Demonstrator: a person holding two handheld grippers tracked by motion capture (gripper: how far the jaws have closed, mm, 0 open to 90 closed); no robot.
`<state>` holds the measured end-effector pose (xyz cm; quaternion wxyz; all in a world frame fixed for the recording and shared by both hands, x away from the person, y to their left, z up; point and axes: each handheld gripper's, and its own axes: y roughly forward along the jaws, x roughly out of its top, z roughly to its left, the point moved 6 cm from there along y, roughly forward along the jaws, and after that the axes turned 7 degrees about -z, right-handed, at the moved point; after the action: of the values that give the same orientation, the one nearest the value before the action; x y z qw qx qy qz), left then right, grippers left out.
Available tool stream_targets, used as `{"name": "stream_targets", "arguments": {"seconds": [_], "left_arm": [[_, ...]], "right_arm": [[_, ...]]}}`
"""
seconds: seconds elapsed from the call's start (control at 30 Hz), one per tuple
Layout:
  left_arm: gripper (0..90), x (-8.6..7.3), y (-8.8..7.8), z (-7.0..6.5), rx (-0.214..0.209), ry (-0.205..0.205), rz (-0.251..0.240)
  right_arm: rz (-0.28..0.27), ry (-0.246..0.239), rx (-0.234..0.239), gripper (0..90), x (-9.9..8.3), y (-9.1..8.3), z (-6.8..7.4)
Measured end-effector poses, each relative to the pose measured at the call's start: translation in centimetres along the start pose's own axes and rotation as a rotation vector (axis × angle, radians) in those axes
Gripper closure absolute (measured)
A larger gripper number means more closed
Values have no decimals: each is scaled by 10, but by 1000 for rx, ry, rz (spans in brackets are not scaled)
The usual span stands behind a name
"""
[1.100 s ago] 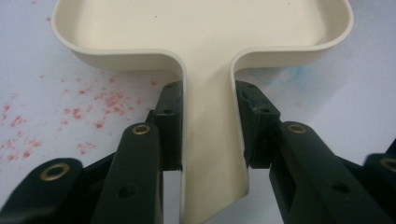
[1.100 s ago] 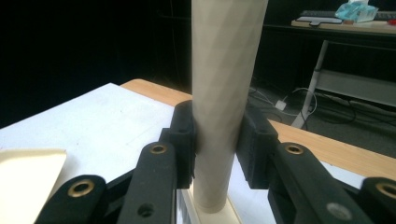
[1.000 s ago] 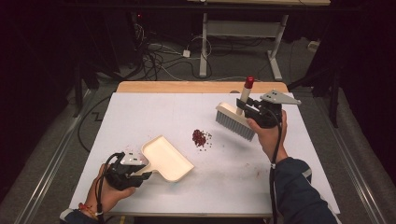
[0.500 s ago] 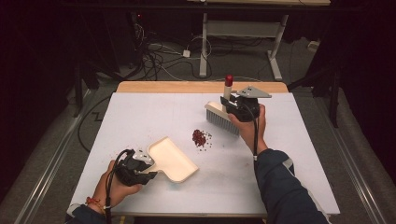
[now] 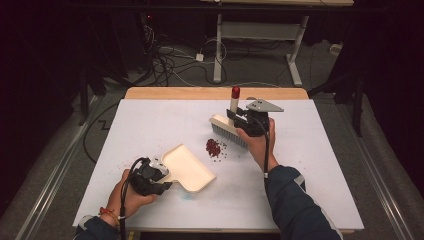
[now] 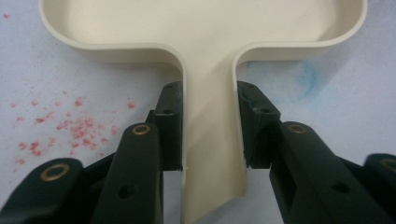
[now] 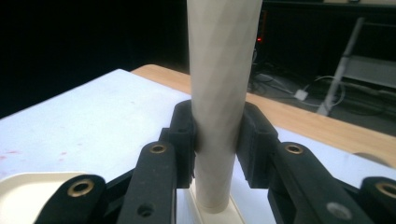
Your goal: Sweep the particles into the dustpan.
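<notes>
Your left claw point(image 6: 208, 126) is clamped on the dustpan point(image 5: 187, 168) handle, right claw point(image 7: 217, 140) clamped on the brush point(image 5: 229, 130) handle just beyond the red crumbs point(image 5: 214, 147) mid-worktop point(image 5: 150, 120); looks pre-sweep, so next pull bristles through crumbs toward the pan mouth.

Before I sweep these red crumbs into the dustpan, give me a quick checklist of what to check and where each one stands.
1. Left gripper clamped on the dustpan handle: ok, both jaws press its sides.
2. Right gripper clamped on the brush handle: ok.
3. Red crumbs lie between the bristles and the pan: ok.
4. Pan's open edge faces the pile: ok.
5. Pan's front edge flat on the table: cannot tell.
6. Stray red specks beside the pan handle, outside the sweep path: not ok.
</notes>
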<state>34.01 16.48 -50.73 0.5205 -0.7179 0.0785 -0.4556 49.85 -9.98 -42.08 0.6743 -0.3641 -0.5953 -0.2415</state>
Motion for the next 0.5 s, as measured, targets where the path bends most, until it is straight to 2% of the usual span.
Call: {"name": "stream_targets", "arguments": {"seconds": [0.13, 0.27, 0.4, 0.5], "left_arm": [[638, 2, 1, -1, 6, 4, 3], [638, 3, 4, -1, 7, 6, 7], [638, 4, 5, -2, 12, 10, 12], [637, 5, 5, -2, 14, 11, 10]], "right_arm": [[7, 8, 32, 699, -3, -3, 10], [8, -10, 50, 695, -6, -7, 20], [12, -17, 49, 692, -7, -8, 26], [19, -43, 58, 690, -8, -7, 34]]}}
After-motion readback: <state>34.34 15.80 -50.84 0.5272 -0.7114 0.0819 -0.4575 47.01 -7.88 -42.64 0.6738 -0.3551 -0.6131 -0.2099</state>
